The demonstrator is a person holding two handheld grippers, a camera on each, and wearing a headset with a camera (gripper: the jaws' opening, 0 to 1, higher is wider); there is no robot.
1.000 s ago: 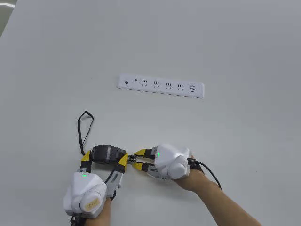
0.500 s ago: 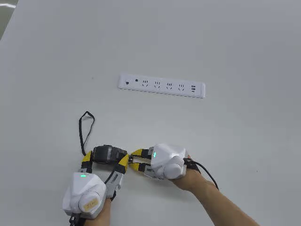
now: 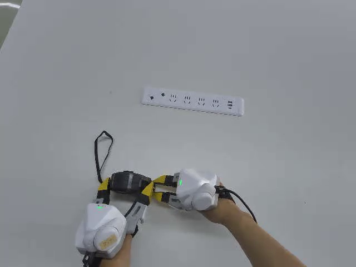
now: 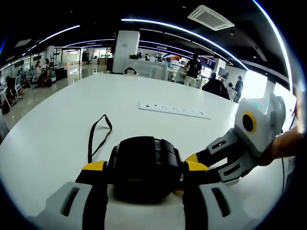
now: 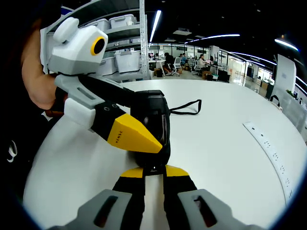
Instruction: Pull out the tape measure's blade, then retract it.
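Clamping the black tape measure (image 3: pixel 129 182) on the white table (image 3: pixel 261 50), the left gripper (image 3: pixel 124 188) holds firm. The right gripper (image 3: pixel 159 188), edged leftward since a second ago, pinches the blade tip (image 5: pixel 153 169). Lettering on a yellow pad (image 5: pixel 132 134) is unreadable.

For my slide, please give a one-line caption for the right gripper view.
Right hand-held gripper pinching the mouth of a black tape measure that the left hand-held gripper clamps on a table.

Head view is looking steeply down on the tabletop (image 3: pixel 278 55). Each tool view is looking low and close along its jaws, facing the other; all three are sharing the tape measure (image 3: pixel 129 182) and power strip (image 3: pixel 193 101).
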